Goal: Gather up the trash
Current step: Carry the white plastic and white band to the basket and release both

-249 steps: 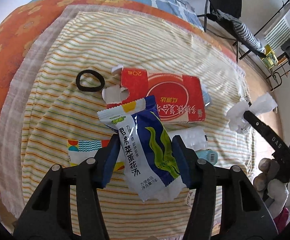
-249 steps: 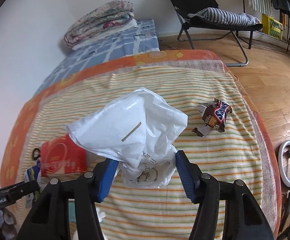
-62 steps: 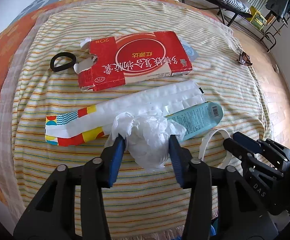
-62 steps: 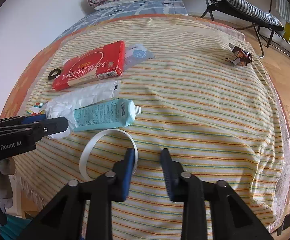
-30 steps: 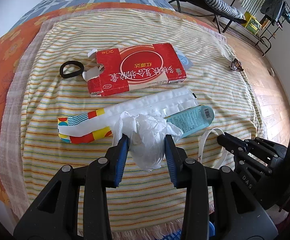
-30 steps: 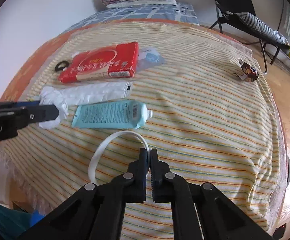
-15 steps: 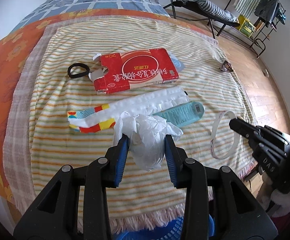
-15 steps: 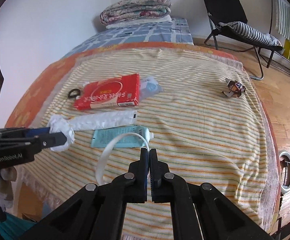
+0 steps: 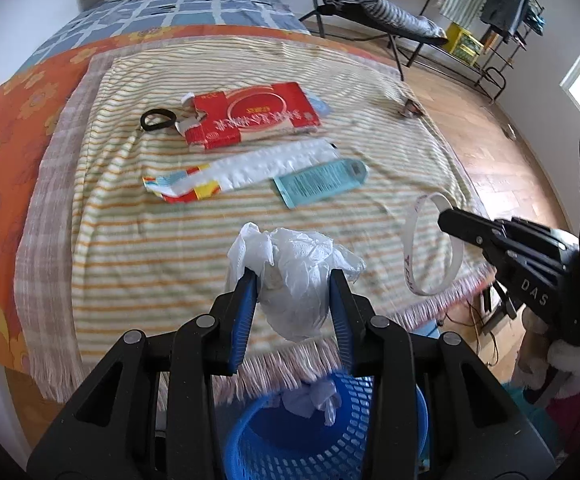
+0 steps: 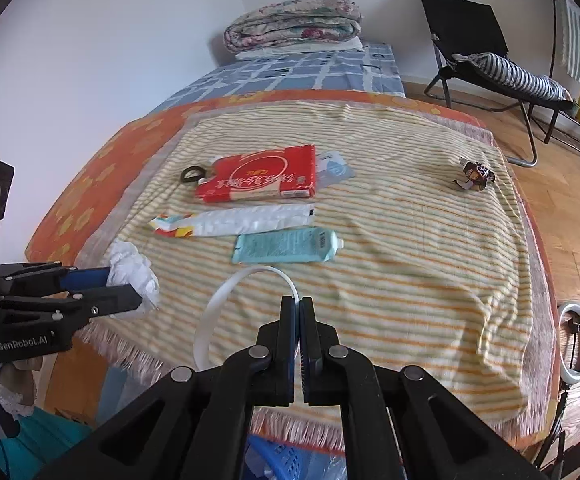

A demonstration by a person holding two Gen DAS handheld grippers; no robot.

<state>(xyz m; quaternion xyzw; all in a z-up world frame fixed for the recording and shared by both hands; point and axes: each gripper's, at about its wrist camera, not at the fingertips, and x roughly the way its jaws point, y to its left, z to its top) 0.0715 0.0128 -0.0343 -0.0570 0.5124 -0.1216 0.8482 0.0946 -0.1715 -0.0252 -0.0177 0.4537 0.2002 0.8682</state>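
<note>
My left gripper [image 9: 294, 292] is shut on a crumpled white tissue wad [image 9: 296, 276], held past the bed's near edge above a blue mesh bin [image 9: 322, 432] that holds white trash. My right gripper [image 10: 298, 308] is shut on a white plastic strap loop [image 10: 225, 300], lifted near the bed's front edge; the loop also shows in the left wrist view [image 9: 430, 248]. On the striped blanket lie a red carton [image 10: 257, 180], a long white wrapper [image 10: 233, 220], a teal tube [image 10: 285, 246], a black hair tie [image 10: 191, 175] and a brown candy wrapper [image 10: 473, 176].
The bed has an orange flowered cover [image 9: 5, 120] and folded quilts [image 10: 294, 24] at its far end. A black folding chair [image 10: 490, 52] stands on the wood floor to the right. A ring light [image 10: 574, 340] lies on the floor.
Both grippers have pulled back and up from the blanket toward the bed's near edge. The tissue wad now hangs over the blue bin, and the strap loop is lifted clear of the blanket.
</note>
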